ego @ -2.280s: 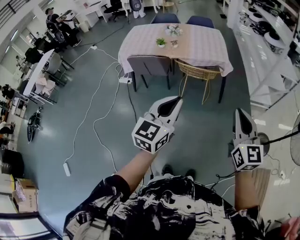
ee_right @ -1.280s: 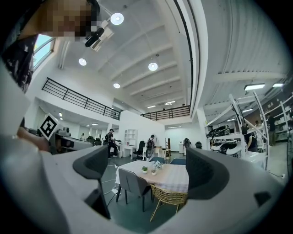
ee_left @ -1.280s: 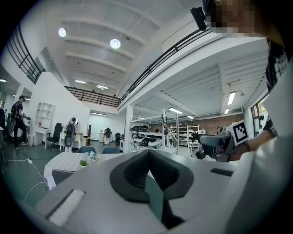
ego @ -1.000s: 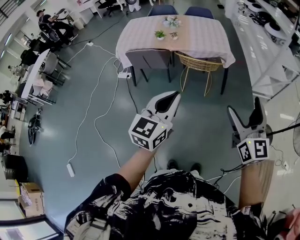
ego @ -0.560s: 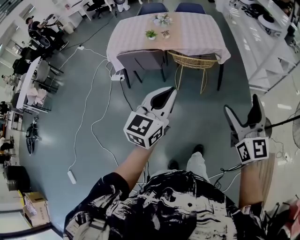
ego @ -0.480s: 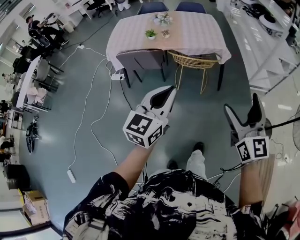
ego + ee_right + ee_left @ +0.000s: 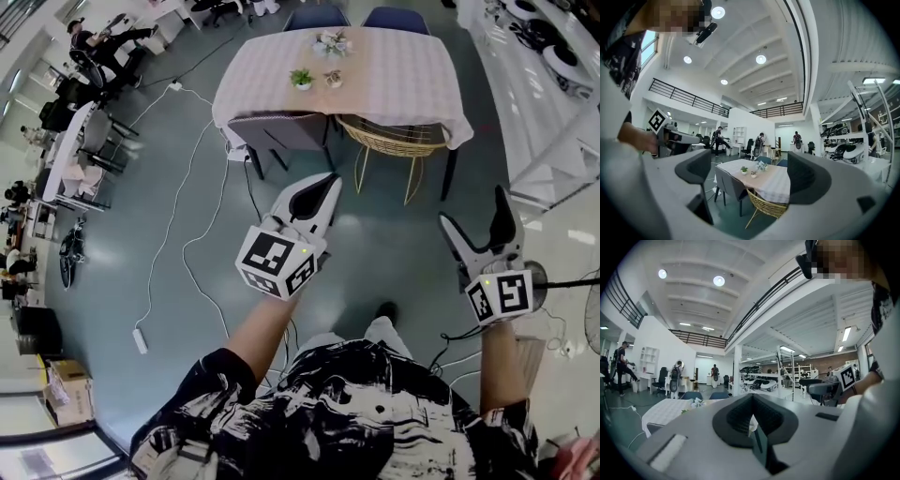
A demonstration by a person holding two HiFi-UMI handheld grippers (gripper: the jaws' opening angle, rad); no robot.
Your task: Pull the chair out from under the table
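bright even ceiling lighting, strong fisheye distortion, dark vignetted corners

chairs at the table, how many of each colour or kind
grey chair: 1
wicker chair: 1
blue chairs: 2
total: 4

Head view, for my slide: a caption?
Left gripper shut, right gripper open, far from the table; grey chair and wicker chair tucked in.
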